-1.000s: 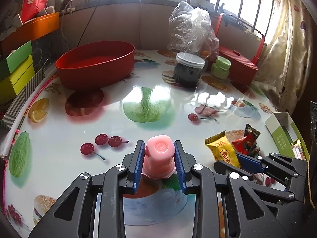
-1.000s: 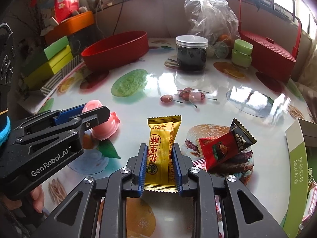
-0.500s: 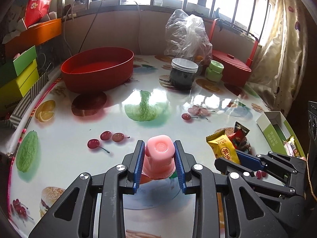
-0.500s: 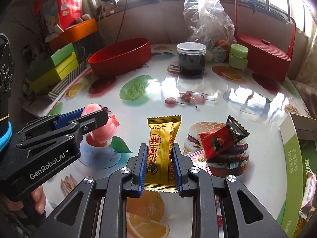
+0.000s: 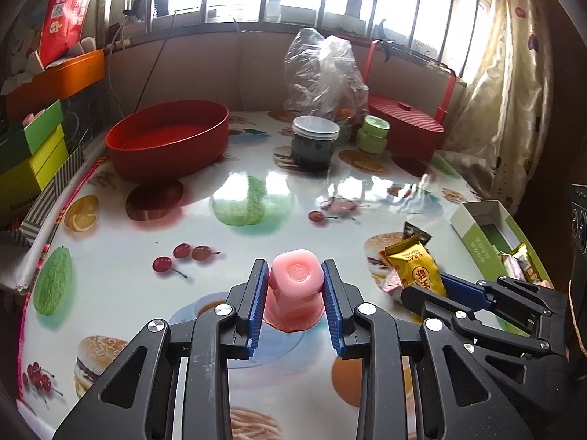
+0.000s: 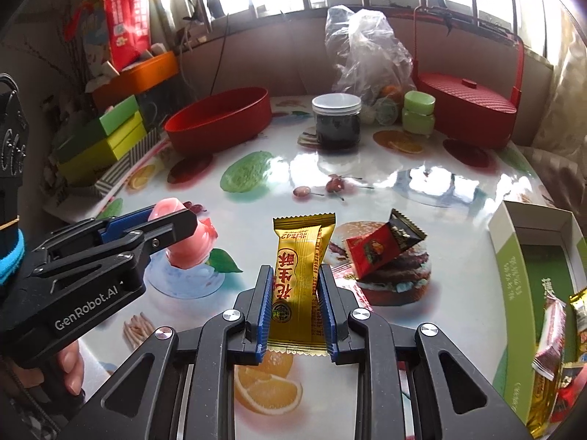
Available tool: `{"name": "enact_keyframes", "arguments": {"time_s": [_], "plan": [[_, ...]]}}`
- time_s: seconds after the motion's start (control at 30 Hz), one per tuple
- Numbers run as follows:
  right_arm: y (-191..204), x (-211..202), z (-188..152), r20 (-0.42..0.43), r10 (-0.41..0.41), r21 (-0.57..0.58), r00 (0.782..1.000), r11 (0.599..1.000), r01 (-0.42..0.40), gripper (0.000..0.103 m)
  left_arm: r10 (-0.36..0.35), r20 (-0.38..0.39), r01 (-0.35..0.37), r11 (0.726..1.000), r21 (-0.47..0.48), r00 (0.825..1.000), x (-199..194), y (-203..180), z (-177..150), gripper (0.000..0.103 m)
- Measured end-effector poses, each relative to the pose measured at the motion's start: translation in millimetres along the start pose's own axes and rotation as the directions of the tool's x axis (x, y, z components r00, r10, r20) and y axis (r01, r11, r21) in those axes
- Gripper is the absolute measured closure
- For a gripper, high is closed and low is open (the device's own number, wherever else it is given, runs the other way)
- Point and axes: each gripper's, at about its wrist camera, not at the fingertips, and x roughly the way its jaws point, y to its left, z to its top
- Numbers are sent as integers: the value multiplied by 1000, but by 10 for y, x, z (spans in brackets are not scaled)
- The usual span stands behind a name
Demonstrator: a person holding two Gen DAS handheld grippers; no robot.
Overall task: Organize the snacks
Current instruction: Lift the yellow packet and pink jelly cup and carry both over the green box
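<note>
— Left gripper (image 5: 295,302)?
— Clamped on the pink jelly cup (image 5: 295,286), above the table (image 5: 110,256).
— Right gripper (image 6: 295,304)?
— Pinching the gold snack bar (image 6: 300,275); a red packet (image 6: 381,247) lies beyond, the red tub (image 6: 220,119) far back.

Between my left gripper's (image 5: 295,300) ribbed blue plastic pads sits a smooth, glossy pink jelly cup (image 5: 295,286). My right gripper (image 6: 296,306), matt black plastic with shiny metal screws, pinches a crinkly gold foil snack bar (image 6: 299,278). Ahead of both fingers the tablecloth (image 6: 385,176) looks like slick, mirror-glossy vinyl, and beyond it a clear wrinkled plastic bag (image 5: 324,69).
</note>
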Motion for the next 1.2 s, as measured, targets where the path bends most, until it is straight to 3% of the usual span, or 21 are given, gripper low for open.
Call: {"name": "enact_keyframes", "arguments": {"time_s": [1.2], "plan": [[-701, -768, -291, 83, -124, 144, 989, 983, 111, 80, -105, 11, 103, 986, 129, 994, -130, -922, 18, 72]]}}
